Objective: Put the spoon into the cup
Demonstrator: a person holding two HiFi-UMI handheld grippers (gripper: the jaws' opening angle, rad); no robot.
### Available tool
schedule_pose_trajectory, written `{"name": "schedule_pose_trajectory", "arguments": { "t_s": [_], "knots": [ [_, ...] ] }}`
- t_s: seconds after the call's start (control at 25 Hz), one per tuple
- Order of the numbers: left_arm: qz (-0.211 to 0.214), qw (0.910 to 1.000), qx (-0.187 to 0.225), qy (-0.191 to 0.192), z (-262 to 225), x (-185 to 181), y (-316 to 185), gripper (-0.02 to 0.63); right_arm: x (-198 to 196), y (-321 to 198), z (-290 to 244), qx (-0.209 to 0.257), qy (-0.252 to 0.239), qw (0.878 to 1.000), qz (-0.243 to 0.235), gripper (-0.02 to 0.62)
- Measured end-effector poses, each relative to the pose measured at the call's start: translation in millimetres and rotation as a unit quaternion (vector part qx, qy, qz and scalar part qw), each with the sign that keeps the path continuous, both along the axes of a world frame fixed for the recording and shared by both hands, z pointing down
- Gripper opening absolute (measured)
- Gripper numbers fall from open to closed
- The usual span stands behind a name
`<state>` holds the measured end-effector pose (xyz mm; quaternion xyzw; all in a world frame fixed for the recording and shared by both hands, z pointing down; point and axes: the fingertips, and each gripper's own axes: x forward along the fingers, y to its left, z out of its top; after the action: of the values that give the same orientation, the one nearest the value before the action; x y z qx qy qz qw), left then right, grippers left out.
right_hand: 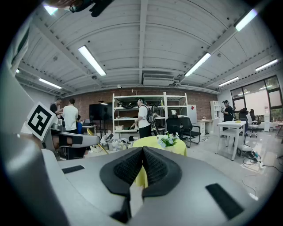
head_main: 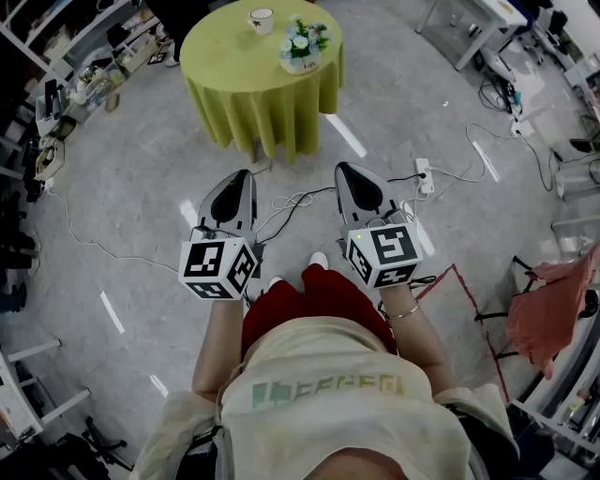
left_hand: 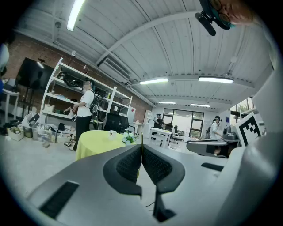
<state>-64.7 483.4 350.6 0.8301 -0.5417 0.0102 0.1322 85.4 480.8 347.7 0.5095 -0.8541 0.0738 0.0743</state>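
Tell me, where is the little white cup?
In the head view, the small white cup stands at the top, on the round table with a yellow-green cloth, just left of the white pot of flowers.

No word or number can be read: the green print on the person's shirt is too blurred, and the left cube and right cube show only black-and-white square patterns.

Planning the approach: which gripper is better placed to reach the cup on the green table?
Left, slightly: the left gripper lines up with the cup, while the flowers stand in the path of the right gripper. Both are shut, empty, far from the table; no spoon visible.
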Motion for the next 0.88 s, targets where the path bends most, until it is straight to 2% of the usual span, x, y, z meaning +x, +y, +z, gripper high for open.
{"name": "schedule_pose_trajectory", "arguments": {
  "t_s": [0.32, 0.88],
  "knots": [
    [0.005, 0.9999, -0.008, -0.009, 9, 24, -16, 0.025, 14, -21, 7, -0.005, -0.003, 1.0, -0.011, 0.035],
    [-0.016, 0.9996, -0.005, -0.021, 13, 51, -48, 0.025, 36, -62, 5, 0.011, -0.014, 0.999, -0.037, 0.037]
  ]
}}
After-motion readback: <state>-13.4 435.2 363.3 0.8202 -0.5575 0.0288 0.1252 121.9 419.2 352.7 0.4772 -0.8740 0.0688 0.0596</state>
